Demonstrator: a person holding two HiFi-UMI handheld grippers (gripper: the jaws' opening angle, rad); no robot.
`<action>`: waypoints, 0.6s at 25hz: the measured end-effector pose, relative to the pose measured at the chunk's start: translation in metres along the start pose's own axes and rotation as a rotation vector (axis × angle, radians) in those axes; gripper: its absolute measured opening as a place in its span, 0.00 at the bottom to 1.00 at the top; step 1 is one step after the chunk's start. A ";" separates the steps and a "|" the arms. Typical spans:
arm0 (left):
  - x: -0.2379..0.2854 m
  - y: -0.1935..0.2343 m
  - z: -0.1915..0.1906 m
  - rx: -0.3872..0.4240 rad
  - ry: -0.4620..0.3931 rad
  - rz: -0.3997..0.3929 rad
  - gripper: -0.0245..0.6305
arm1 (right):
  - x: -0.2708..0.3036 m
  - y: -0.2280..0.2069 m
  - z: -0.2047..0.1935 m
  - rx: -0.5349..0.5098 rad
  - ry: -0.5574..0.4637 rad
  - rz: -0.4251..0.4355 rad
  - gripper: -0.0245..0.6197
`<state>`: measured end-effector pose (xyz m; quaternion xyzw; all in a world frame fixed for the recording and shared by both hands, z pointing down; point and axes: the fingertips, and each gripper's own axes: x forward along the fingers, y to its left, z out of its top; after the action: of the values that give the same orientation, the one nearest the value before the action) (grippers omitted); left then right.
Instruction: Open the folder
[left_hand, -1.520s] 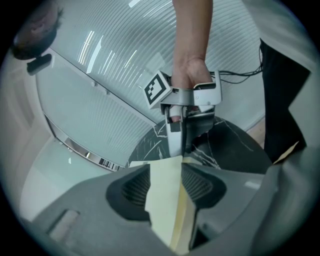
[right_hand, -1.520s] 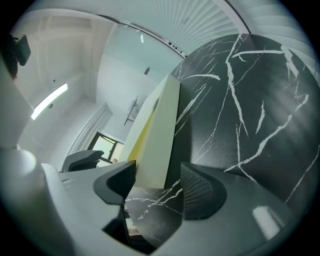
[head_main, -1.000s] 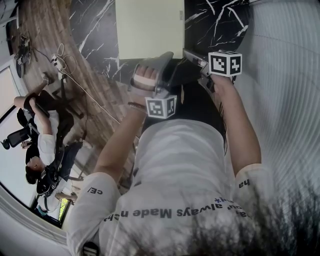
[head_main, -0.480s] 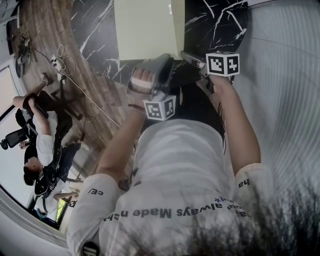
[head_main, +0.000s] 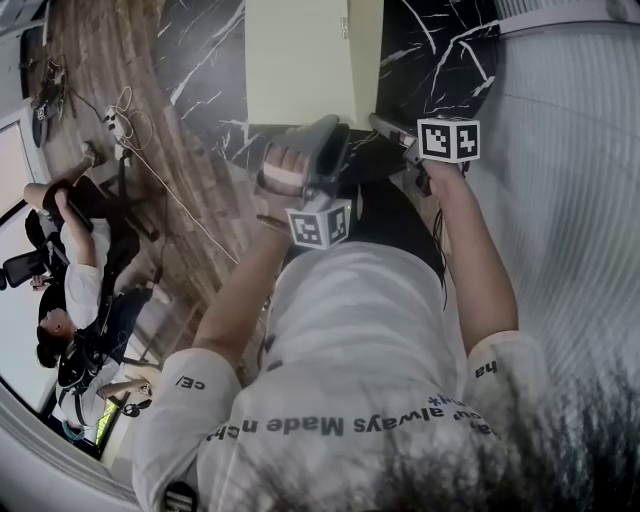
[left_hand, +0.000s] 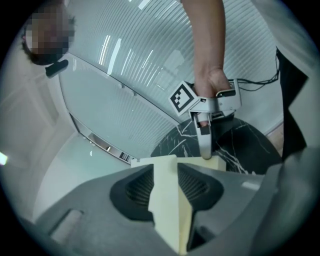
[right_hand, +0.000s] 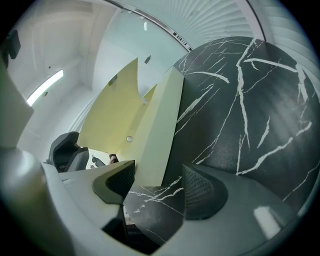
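A pale yellow folder (head_main: 300, 60) lies on the black marble table (head_main: 440, 50). My left gripper (head_main: 322, 135) has the folder's front cover (left_hand: 167, 200) between its pads and holds it lifted off the rest; its jaws are opening a little. In the right gripper view the raised cover (right_hand: 115, 115) stands up above the lower part (right_hand: 162, 130). My right gripper (head_main: 378, 120) sits at the folder's near right corner, open, with only the table between its jaws (right_hand: 157, 187). Seen from the left gripper view, the right gripper (left_hand: 205, 152) rests its tip on that corner.
A ribbed white wall (head_main: 570, 200) runs along the right. At the left lies a wooden floor with cables (head_main: 120, 125), where people (head_main: 75, 290) sit. The table's round edge (left_hand: 165, 142) is near the folder.
My left gripper has risen a little with the cover's edge in it, and the cover stands higher. The right gripper has kept its place at the corner.
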<state>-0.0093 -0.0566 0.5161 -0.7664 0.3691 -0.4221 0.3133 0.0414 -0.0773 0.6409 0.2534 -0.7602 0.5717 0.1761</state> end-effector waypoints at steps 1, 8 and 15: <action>-0.003 0.004 -0.001 -0.007 0.002 0.010 0.26 | 0.000 0.001 0.000 -0.004 0.003 -0.003 0.50; -0.028 0.030 -0.013 -0.053 0.034 0.087 0.27 | 0.000 0.004 0.001 -0.024 0.019 -0.019 0.50; -0.057 0.066 -0.046 -0.185 0.108 0.196 0.23 | 0.000 0.006 0.000 -0.030 0.030 -0.030 0.50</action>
<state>-0.0910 -0.0524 0.4610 -0.7285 0.4958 -0.3944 0.2606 0.0377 -0.0761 0.6359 0.2536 -0.7620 0.5612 0.2001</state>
